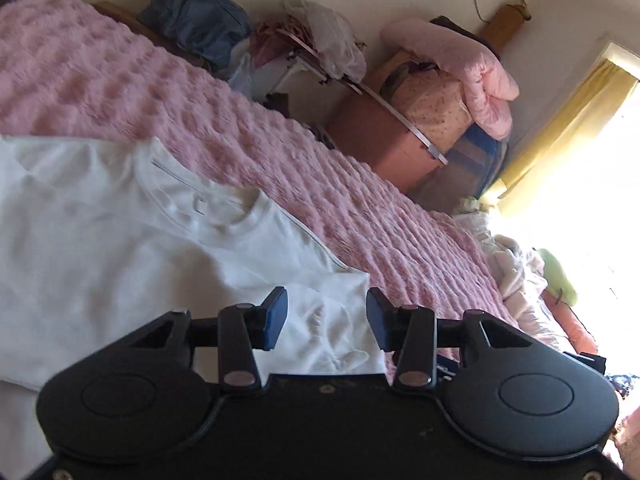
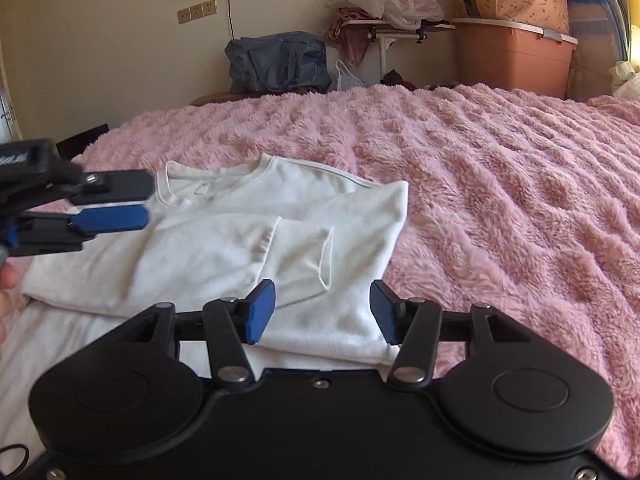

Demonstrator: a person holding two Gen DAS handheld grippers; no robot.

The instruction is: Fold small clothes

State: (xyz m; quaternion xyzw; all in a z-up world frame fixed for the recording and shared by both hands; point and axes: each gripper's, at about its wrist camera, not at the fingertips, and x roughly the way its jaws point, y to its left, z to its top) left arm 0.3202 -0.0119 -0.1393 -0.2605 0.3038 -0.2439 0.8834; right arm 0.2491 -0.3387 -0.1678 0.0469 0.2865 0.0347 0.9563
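A white long-sleeved shirt (image 2: 224,248) lies on a fluffy pink blanket (image 2: 500,184), both sleeves folded across its front and the collar at the far end. It also shows in the left wrist view (image 1: 120,248). My right gripper (image 2: 323,308) is open and empty, just above the shirt's near right part. My left gripper (image 1: 327,314) is open and empty over the shirt's edge. In the right wrist view the left gripper (image 2: 142,202) hovers at the shirt's left side near the collar.
A blue bag (image 2: 276,62), a small table piled with clothes (image 2: 384,12) and a brown plastic bin (image 2: 516,56) stand beyond the bed's far edge. White bedding (image 1: 516,276) and a bright window with a yellow curtain (image 1: 568,120) lie at one end.
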